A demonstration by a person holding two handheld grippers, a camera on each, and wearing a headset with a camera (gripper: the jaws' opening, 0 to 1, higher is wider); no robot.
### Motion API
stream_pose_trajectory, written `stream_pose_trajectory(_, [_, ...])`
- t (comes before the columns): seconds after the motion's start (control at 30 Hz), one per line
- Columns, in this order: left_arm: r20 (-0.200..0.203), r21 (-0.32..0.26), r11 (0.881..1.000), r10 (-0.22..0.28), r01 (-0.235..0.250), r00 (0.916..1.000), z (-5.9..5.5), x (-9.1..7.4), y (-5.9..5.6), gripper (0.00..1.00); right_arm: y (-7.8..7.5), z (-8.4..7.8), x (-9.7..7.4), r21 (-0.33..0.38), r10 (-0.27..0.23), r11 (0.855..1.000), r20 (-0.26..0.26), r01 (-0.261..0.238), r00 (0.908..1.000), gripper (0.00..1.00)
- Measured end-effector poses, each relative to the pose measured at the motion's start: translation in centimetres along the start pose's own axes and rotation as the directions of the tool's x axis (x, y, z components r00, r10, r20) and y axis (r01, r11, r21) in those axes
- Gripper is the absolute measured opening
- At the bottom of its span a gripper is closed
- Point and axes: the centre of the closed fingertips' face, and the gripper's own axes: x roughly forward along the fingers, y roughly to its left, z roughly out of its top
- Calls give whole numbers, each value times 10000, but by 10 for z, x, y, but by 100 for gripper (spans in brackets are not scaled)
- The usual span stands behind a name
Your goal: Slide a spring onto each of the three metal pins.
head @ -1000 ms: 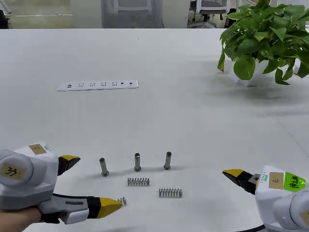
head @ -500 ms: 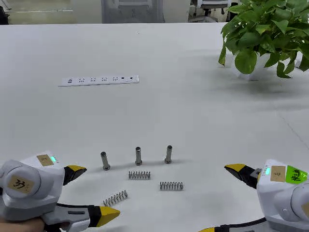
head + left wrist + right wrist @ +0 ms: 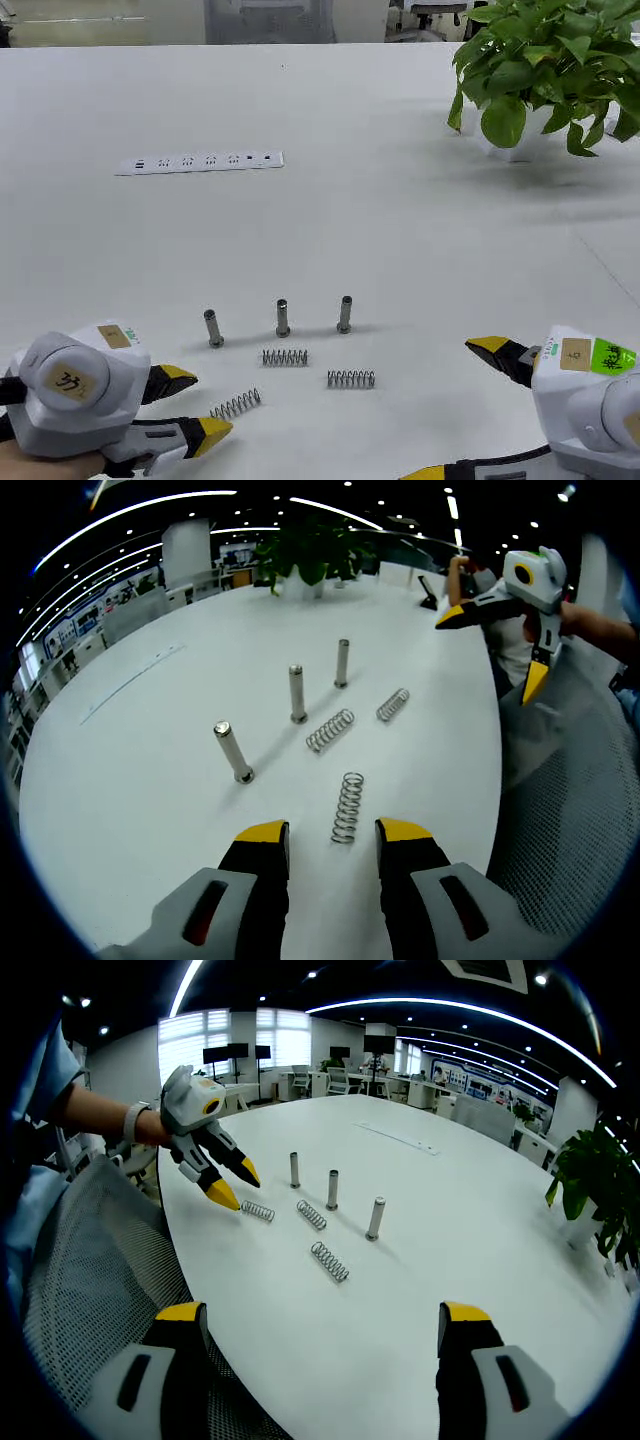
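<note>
Now the left gripper (image 3: pixel 206 402), jaws a little apart, points at the nearest spring (image 3: pixel 236 404), likely to pinch it. 3 bare pins (image 3: pixel 283 318) stand upright, ready for loading, 2 more springs (image 3: pixel 285 357) just before them. The right gripper (image 3: pixel 452 408) hangs wide open, holding nothing.

Three short grey metal pins stand upright in a row, all bare: the middle pin (image 3: pixel 282 318), the left-hand pin (image 3: pixel 213 328) and the right-hand pin (image 3: pixel 345 314) beside it. The first spring (image 3: pixel 284 357) lies flat just in front of the middle pin, the second spring (image 3: pixel 350 379) front-right of it, and the slanted third spring (image 3: pixel 236 404) front-left.
</note>
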Motion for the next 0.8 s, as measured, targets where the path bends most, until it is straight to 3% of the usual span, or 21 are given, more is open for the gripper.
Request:
stream_pose_trajectory(0.13, [-235, 178, 9998, -125, 129, 9996, -1, 3, -2, 25, 1, 1, -1, 6, -3, 10000, -12, 3, 10000, 96])
stream_pose_trajectory(0.53, [-868, 823, 9963, -171, 242, 9961, -6, 13, -6, 20, 2, -2, -1, 43, 13, 10000, -38, -13, 10000, 96])
stream_pose_trajectory(0.67, [-1335, 1152, 9932, 3, 152, 9911, -11, 16, -5, 16, 3, -1, -2, 61, 3, 10000, -43, -2, 10000, 96])
stream_pose_trajectory(0.8, [-1474, 1412, 9897, -19, 229, 9891, -12, 18, -4, 17, 1, -2, -2, 81, -28, 10000, -36, 28, 10000, 96])
